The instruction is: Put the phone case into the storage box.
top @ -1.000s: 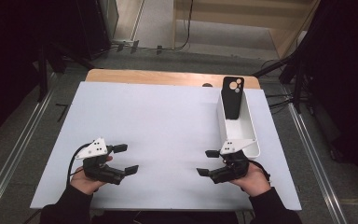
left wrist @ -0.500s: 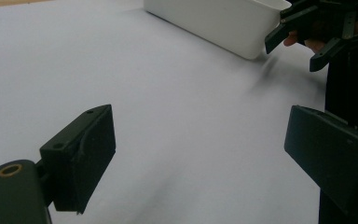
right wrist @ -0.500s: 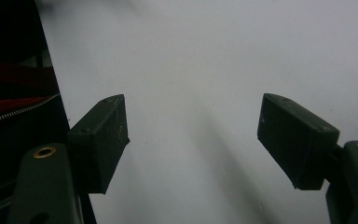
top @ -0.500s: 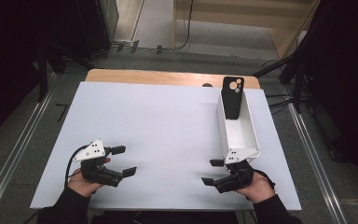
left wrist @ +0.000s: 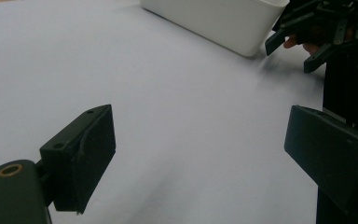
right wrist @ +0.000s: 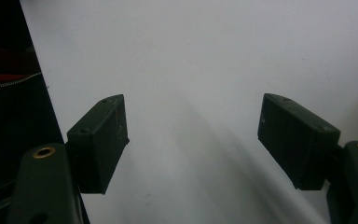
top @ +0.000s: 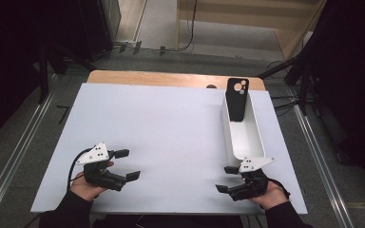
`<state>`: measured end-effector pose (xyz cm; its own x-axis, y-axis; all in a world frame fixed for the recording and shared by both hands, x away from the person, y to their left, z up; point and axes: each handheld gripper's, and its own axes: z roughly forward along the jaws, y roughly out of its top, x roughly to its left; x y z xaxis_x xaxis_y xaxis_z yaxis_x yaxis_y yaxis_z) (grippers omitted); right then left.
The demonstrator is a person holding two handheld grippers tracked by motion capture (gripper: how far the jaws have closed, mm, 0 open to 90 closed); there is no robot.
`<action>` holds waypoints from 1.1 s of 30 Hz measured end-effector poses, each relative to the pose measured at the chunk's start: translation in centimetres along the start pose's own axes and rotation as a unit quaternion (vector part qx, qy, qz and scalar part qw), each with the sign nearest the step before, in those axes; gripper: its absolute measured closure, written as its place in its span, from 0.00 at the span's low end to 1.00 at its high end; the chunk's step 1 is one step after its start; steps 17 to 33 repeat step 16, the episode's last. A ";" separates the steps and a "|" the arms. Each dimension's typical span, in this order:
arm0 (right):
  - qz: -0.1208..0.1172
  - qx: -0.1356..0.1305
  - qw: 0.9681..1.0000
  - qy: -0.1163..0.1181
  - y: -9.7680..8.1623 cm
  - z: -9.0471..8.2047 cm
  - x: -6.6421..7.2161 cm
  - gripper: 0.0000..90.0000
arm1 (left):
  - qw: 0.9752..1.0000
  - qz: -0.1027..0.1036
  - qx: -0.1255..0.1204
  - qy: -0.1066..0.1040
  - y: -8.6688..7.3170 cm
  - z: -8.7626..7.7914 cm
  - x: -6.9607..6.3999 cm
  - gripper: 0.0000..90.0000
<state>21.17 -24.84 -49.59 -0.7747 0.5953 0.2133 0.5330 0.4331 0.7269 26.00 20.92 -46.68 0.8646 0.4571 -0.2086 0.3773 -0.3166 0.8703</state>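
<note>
A long white bin (top: pixel 244 135) lies on the right side of the white table top (top: pixel 171 118). A black phone case (top: pixel 237 97) leans upright at the bin's far end. My right gripper (top: pixel 225 179) hovers just in front of the bin's near end, pointing left, open with nothing between its fingers. Its own view has both jaws wide over bare white surface (right wrist: pixel 193 135). My left gripper (top: pixel 128 164) sits near the front left, pointing right, open and empty. The left gripper view (left wrist: pixel 200 154) looks across to the bin (left wrist: pixel 214 18) and the right gripper (left wrist: pixel 317 32).
A wooden strip (top: pixel 171 78) borders the table's far edge. The grey floor has metal rails (top: pixel 14 156) at left and right. Cables (top: pixel 285 102) and dark stands sit beyond the table. The front edge lies just below both hands.
My right gripper has moved toward the table's front edge, away from the bin's near end, and sits lower. The left gripper has stayed put.
</note>
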 end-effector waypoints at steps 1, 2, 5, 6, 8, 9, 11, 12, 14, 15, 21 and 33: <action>0.003 -0.001 1.000 0.000 -0.1 0.0 0.0 0.25 | 1.000 0.003 0.002 0.000 0.0 0.0 0.0 0.10; 0.004 -0.001 1.000 -0.003 -0.2 -0.1 -0.1 0.25 | 1.000 0.003 0.002 -0.001 0.0 0.0 0.0 0.10; 0.005 -0.001 1.000 -0.005 -0.3 -0.2 -0.1 0.25 | 1.000 0.002 0.002 -0.001 0.0 0.1 0.0 0.10; 0.004 -0.001 1.000 -0.005 -0.3 -0.2 -0.1 0.25 | 1.000 0.003 0.002 -0.002 0.0 0.1 0.1 0.10; 0.003 -0.001 1.000 -0.004 -0.3 -0.1 -0.1 0.25 | 1.000 0.002 0.001 -0.002 0.0 0.1 0.1 0.10; 0.001 -0.001 1.000 -0.006 -0.3 -0.1 -0.1 0.25 | 1.000 0.002 0.001 -0.002 0.0 0.1 0.1 0.10; 0.000 0.000 1.000 -0.007 -0.3 -0.1 -0.1 0.25 | 1.000 0.004 0.001 -0.002 0.0 0.1 0.1 0.10; 0.000 -0.001 1.000 -0.009 -0.4 -0.1 -0.1 0.25 | 1.000 0.002 0.000 -0.003 0.0 0.1 0.1 0.10; -0.009 -0.016 1.000 -0.014 -0.4 -0.1 -0.1 0.25 | 1.000 0.001 -0.001 -0.002 0.0 0.1 0.1 0.10; -0.017 -0.022 1.000 -0.014 -0.4 -0.1 0.0 0.25 | 1.000 0.001 0.000 -0.001 0.0 0.1 0.1 0.10; -0.027 -0.027 0.999 -0.011 -0.4 -0.2 0.2 0.25 | 1.000 0.002 0.001 -0.001 0.1 0.1 0.2 0.10; -0.027 -0.027 0.999 -0.011 -0.4 -0.2 0.2 0.25 | 1.000 0.002 0.001 -0.001 0.1 0.1 0.2 0.10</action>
